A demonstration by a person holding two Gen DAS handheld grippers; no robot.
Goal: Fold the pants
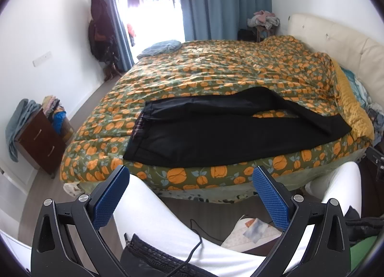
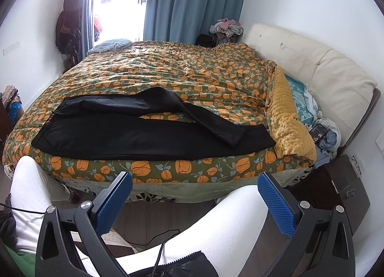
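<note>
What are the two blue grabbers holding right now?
Nothing. The left gripper and right gripper are both open and empty, apart from the black pants on the bed.

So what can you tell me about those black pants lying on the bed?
The black pants lie spread along the near edge of the bed's orange-flowered quilt, not yet folded. The waistband is at the left, showing a bit of plaid lining; the legs run right. The near leg lies flat, the far leg is rumpled and angles across its hem. The fabric looks soft and matte. Neither gripper touches them.
</note>
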